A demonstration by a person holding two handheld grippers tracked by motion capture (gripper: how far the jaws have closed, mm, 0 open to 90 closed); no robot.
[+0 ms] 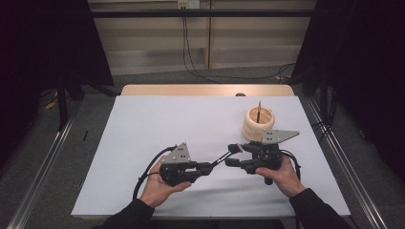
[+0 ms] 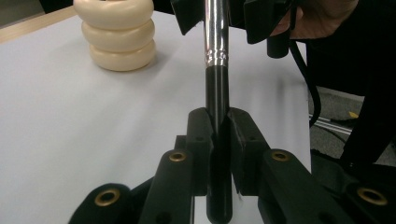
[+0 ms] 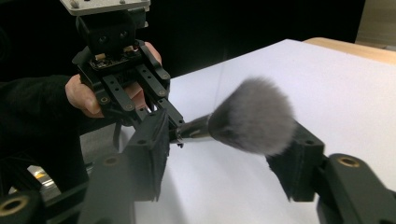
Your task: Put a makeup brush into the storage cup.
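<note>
Left gripper [image 1: 210,166]: jaws clamped on black handle of makeup brush [image 2: 217,88], brush held above table, pointing at right gripper [image 3: 224,154]. Right gripper: jaws apart either side of grey bristle head, pads not pressing. Cream ringed holder [image 1: 258,123] on white table [image 1: 157,124] just beyond right gripper, thin stick inside.

Black sleeves to both wrists; left gripper [image 1: 213,165] and right gripper [image 1: 230,155] black, brass-ringed screw holes, grey three-cornered top plates, black cables trailing behind them.
</note>
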